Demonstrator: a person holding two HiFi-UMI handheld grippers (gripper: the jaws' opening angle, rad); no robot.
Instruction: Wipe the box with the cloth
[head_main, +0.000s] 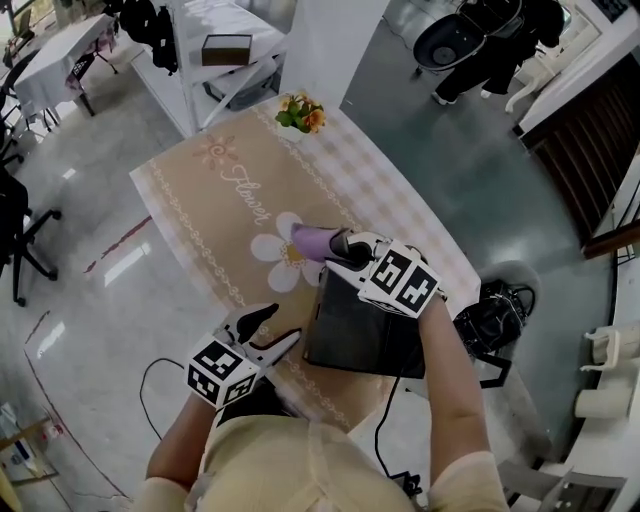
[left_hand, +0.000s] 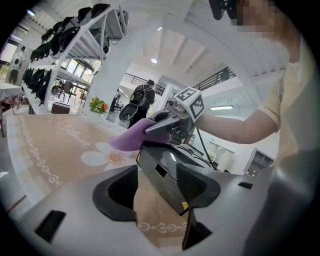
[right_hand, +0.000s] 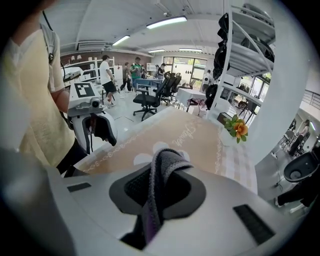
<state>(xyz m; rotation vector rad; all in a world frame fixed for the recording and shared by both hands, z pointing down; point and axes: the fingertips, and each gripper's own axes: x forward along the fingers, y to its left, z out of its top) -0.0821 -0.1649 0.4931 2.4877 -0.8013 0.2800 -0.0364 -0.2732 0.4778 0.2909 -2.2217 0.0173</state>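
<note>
Layout. Box (head_main: 365, 335) on table (head_main: 200, 200), at its near edge; cloth (head_main: 310, 240) over the box's far-left corner (clamped between the jaws of the right gripper (head_main: 338, 247)); left gripper (head_main: 280, 322) just left of the box; flowers (head_main: 300, 113) at the table's far end.

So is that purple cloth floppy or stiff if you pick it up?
Probably floppy: the cloth folds over in a soft loop where the right gripper pinches it. Its woven-looking surface likely isn't slippery. Pushed across the box, it would probably bunch up rather than stay flat.
</note>
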